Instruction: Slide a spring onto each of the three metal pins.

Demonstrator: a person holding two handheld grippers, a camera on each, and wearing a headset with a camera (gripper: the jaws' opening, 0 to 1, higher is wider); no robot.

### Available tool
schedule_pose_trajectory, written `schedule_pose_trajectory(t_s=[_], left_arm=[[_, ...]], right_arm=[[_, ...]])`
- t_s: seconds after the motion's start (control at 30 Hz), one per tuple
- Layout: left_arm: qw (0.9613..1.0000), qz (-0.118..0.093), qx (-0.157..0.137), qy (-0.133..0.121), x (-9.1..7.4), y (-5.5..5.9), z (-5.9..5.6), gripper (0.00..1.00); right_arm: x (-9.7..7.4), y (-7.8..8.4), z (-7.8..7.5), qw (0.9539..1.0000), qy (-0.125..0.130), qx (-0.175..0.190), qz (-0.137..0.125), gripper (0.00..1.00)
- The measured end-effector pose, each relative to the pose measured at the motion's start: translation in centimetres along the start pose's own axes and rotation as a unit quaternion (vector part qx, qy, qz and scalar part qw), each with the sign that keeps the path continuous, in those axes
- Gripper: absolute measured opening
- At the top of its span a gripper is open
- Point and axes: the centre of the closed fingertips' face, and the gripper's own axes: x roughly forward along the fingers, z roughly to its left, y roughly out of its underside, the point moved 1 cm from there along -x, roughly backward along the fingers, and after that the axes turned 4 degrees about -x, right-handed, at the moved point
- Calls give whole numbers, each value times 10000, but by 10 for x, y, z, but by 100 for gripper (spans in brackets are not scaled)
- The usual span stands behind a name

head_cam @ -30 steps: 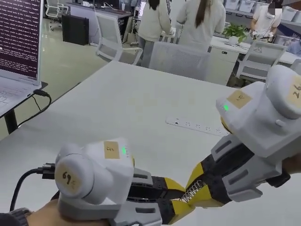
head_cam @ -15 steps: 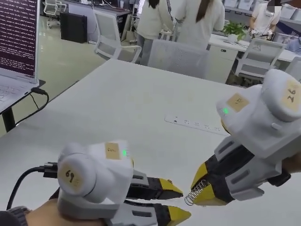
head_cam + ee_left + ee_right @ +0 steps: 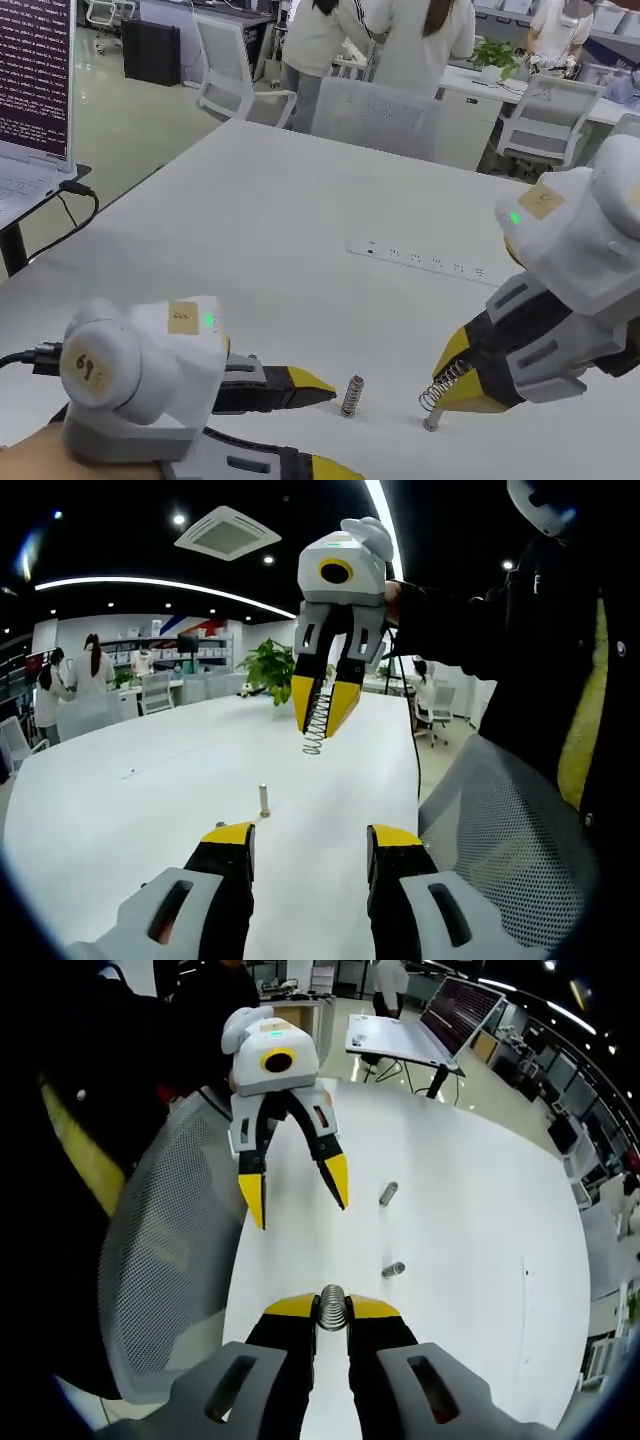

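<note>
White counter [image 3: 250, 230] carries a sprung pin [image 3: 352, 396]. Just right of it, the spring [image 3: 434, 390] hangs over a bare pin [image 3: 430, 423], its top end hidden between the right gripper's [image 3: 452, 383] clamped fingers. Left of the sprung pin, the left gripper's [image 3: 335, 428] fingers stand apart.

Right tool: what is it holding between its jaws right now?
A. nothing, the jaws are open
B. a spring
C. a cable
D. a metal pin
B: in the right gripper view a coiled spring sits clamped between the yellow tips of the right tool, while the left tool opposite is open and empty.
</note>
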Motion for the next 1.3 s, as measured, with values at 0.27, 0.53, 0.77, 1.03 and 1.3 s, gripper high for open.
schedule_pose_trajectory(t_s=[0.27,0.53,0.77,1.03,1.3], left_arm=[[9994,-30,-111,-315,-18,11,12,49],[9975,5,-179,-680,-36,26,20,56],[9951,78,-180,-970,-45,38,26,60],[9932,164,-105,-1144,-44,49,28,62],[9920,198,-139,-1235,-45,57,35,63]], right_arm=[[-3,7,-7,9998,124,133,1,9],[-4,18,-15,9995,183,265,22,8],[-8,26,-26,9989,280,378,16,9],[-8,45,-41,9973,418,594,93,9],[-4,71,-59,9949,511,816,312,8]])
